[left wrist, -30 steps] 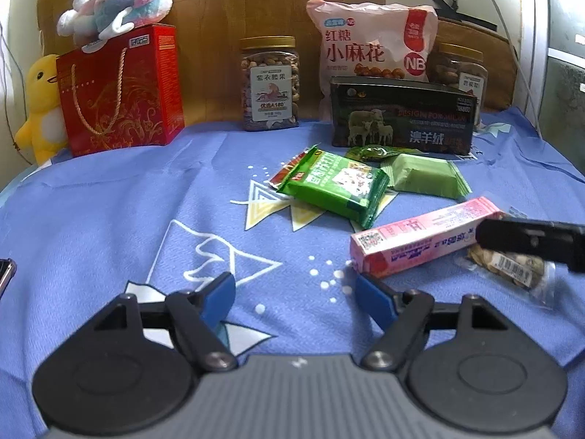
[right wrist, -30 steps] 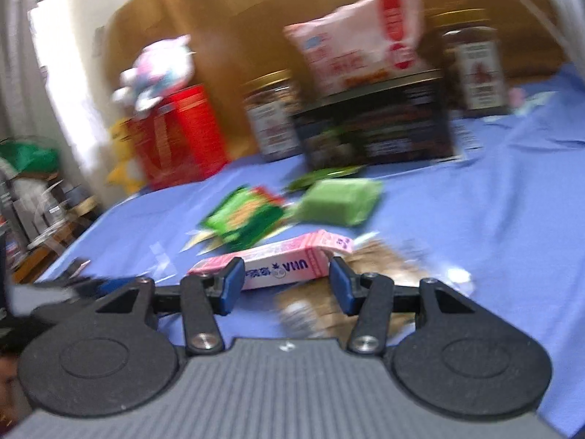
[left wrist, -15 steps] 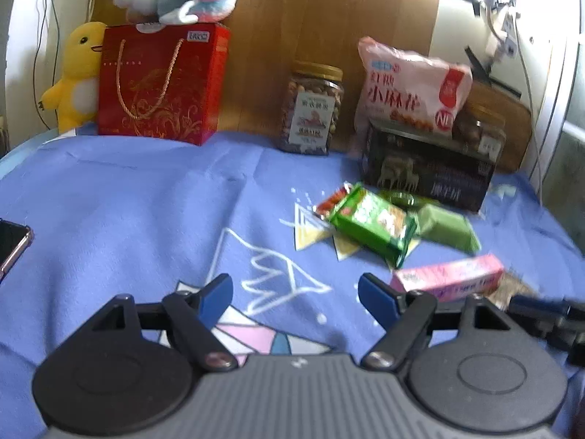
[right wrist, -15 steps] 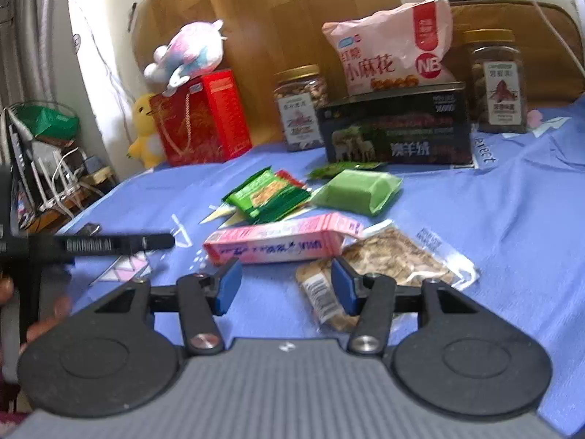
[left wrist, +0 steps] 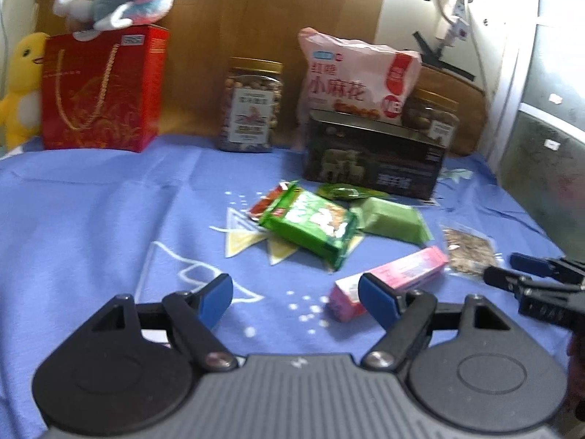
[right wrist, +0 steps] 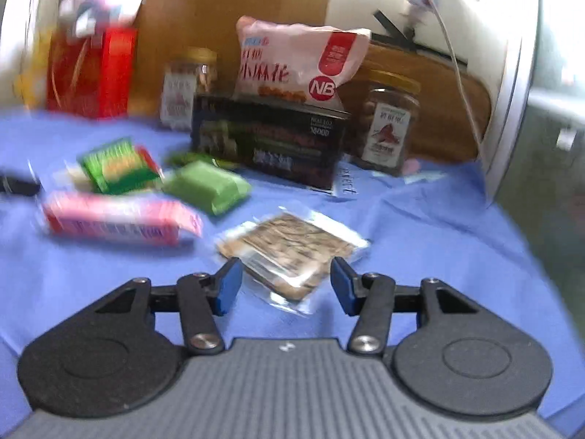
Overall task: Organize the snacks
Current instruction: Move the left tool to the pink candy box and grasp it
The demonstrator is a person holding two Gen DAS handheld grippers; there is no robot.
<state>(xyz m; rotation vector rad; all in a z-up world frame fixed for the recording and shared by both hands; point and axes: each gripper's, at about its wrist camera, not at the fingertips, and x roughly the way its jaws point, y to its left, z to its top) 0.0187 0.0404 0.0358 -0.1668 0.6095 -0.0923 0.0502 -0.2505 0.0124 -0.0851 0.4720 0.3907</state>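
Note:
Loose snacks lie on a blue cloth. My left gripper hovers open over the cloth with nothing between its fingers. A pink box lies just beyond its right finger. Behind that are a green packet and a pale green packet. My right gripper is open, low over a clear packet of brown snack. The packet's near corner reaches in between the fingers, but the pads stand apart from it. The right gripper also shows at the right edge of the left wrist view, beside the clear packet.
Along the back stand a red gift bag with a plush toy on top, a nut jar, a dark box with a pink snack bag behind it, and a second jar. A yellow plush duck sits far left.
The right gripper has swung right, from facing the pink box to facing the clear packet. The left wrist view has turned, so the pink box now sits by its right finger.

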